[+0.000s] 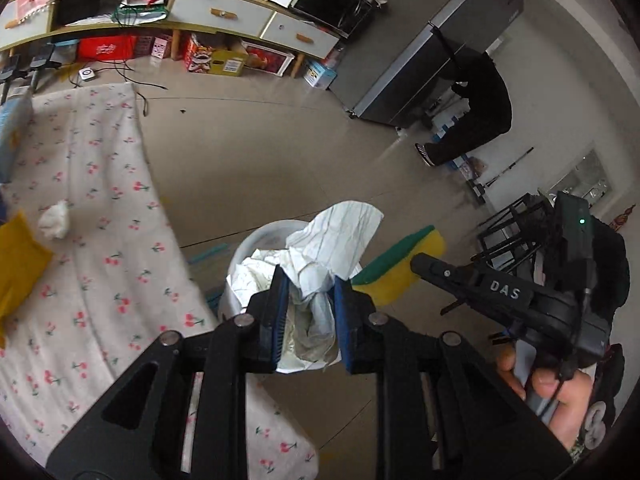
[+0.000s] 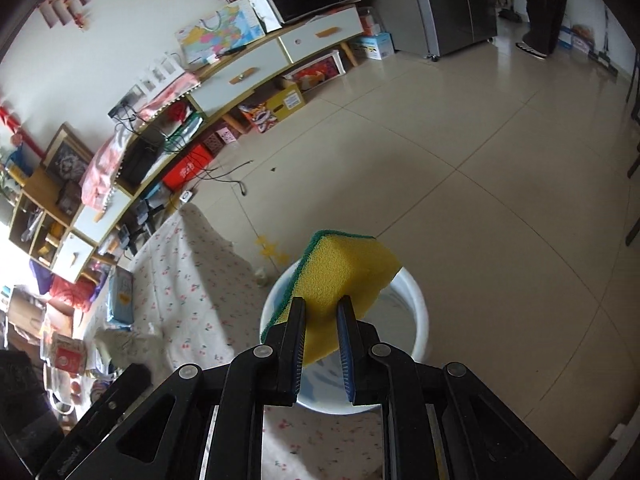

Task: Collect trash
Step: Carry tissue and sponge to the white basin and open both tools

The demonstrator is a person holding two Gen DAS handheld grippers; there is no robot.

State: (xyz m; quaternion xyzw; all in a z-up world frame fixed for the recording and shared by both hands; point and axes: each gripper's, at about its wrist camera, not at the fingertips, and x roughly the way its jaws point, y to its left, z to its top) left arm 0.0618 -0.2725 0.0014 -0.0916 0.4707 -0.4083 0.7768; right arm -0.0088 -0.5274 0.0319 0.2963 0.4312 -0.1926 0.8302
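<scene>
My left gripper [image 1: 311,280] is shut on a crumpled white tissue [image 1: 336,236] and holds it just above the white trash bin [image 1: 256,240], which has more crumpled paper inside. My right gripper [image 2: 322,302] is shut on a yellow sponge with a green scouring side [image 2: 340,276] and holds it over the same bin [image 2: 416,300]. In the left wrist view the sponge [image 1: 404,264] and the right gripper [image 1: 420,262] hang just right of the tissue. Another tissue wad [image 1: 54,220] lies on the cherry-print cloth.
The table with the cherry-print cloth [image 1: 100,200] stands left of the bin, with a yellow cloth [image 1: 16,260] at its edge. A low cabinet [image 1: 224,12] and a grey fridge [image 1: 432,48] line the far wall. A person in black [image 1: 476,120] stands by the fridge.
</scene>
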